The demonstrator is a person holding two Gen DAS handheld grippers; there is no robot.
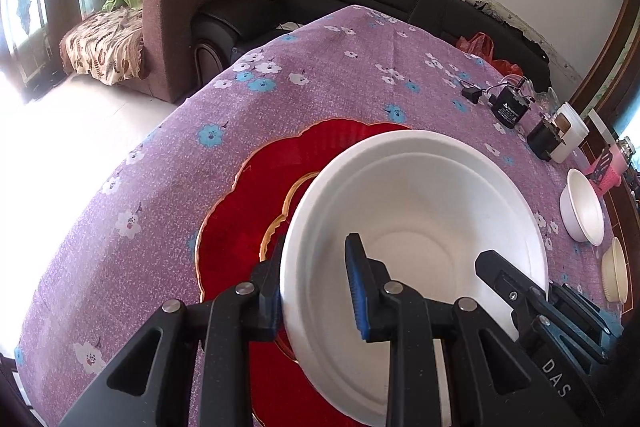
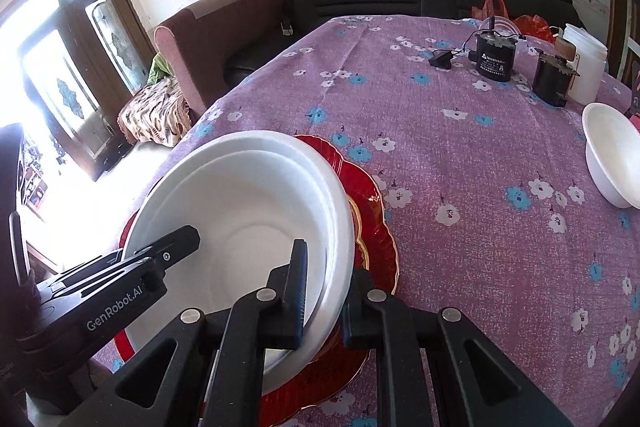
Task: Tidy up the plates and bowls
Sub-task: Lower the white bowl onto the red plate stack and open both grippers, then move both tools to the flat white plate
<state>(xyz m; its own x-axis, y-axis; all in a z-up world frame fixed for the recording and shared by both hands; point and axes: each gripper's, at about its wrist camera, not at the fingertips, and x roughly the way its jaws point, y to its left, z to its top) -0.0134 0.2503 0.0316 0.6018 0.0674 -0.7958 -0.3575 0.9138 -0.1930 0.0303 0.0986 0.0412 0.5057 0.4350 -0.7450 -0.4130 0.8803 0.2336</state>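
Observation:
A large white bowl sits over a red scalloped plate with gold trim on the purple floral tablecloth. My left gripper straddles the bowl's left rim, one finger inside and one outside, with a visible gap. My right gripper straddles the bowl's right rim in the same way, over the red plate. Each gripper's tip also shows in the other view: the right one, the left one. A second white rim shows inside the bowl.
A small white bowl and a cream bowl stand at the table's right; the white one also shows in the right wrist view. Black motors, a white jar and a pink item sit at the far right. Sofas stand behind.

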